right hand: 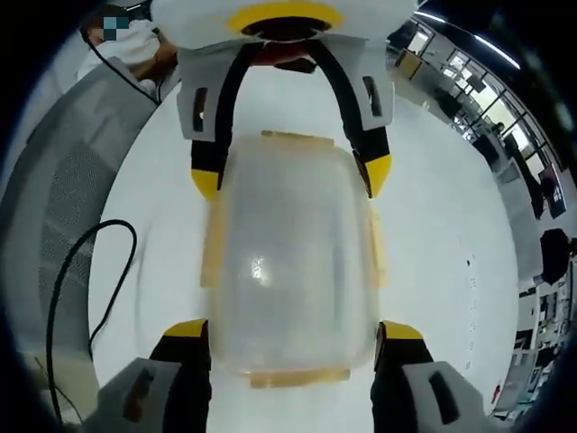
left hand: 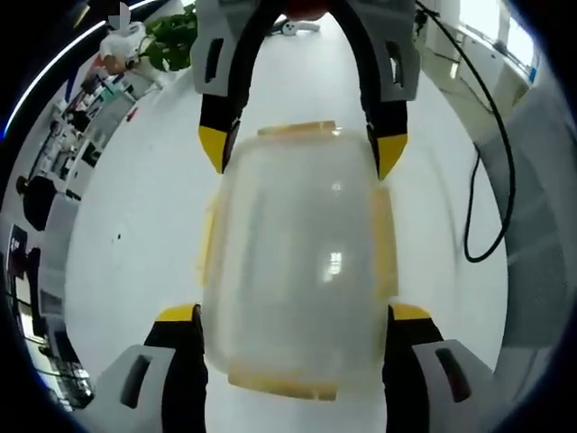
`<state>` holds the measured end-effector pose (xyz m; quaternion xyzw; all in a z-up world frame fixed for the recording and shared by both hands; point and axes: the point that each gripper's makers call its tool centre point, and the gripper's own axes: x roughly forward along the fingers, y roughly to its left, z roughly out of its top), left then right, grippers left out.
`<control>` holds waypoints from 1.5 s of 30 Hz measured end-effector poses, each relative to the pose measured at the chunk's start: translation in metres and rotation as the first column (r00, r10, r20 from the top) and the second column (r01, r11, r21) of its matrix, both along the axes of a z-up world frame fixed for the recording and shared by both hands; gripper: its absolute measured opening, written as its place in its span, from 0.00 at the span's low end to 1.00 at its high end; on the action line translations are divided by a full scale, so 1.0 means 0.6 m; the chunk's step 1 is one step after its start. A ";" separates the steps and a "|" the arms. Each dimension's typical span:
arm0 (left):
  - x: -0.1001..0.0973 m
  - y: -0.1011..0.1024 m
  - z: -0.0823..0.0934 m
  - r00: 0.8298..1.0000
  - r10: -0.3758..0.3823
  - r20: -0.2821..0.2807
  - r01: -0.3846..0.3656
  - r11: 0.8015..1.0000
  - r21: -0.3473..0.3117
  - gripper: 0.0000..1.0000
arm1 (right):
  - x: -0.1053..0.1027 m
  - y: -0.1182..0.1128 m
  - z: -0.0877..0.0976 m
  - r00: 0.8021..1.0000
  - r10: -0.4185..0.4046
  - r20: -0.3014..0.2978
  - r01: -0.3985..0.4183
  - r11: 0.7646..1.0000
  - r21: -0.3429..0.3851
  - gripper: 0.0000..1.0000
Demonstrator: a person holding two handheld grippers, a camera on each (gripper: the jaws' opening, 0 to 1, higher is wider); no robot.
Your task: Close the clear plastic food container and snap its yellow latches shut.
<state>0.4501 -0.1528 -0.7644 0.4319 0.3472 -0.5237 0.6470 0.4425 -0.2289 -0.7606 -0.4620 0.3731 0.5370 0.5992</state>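
The clear container (left hand: 297,280) sits on the white table (left hand: 135,234) between both grippers, which face each other with jaws spread wide around its ends. The left gripper (left hand: 293,316) and right gripper (right hand: 293,329) grip nothing. A black cable (left hand: 491,162) loops nearby; a plant (left hand: 171,36) stands well apart.

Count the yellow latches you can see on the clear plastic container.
4: on the clear plastic food container, yellow latches sit at the far end, near end, left side and right side.
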 end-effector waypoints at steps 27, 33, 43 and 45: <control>-0.015 0.070 0.000 1.000 0.014 -0.005 -0.014 1.000 -0.015 0.79 | -0.015 0.073 0.000 1.000 0.003 -0.001 -0.003 1.000 0.005 0.74; -0.019 0.086 -0.001 1.000 0.022 -0.009 -0.022 1.000 -0.015 0.80 | -0.018 0.091 -0.001 1.000 0.005 0.005 -0.005 1.000 0.003 0.74; -0.025 0.115 0.000 1.000 0.028 -0.010 -0.028 1.000 -0.014 0.80 | -0.023 0.120 -0.001 1.000 0.005 0.008 -0.005 1.000 0.012 0.74; -0.026 0.120 0.000 1.000 0.028 -0.010 -0.028 1.000 -0.014 0.80 | -0.024 0.125 -0.001 1.000 0.005 0.008 -0.005 1.000 0.011 0.74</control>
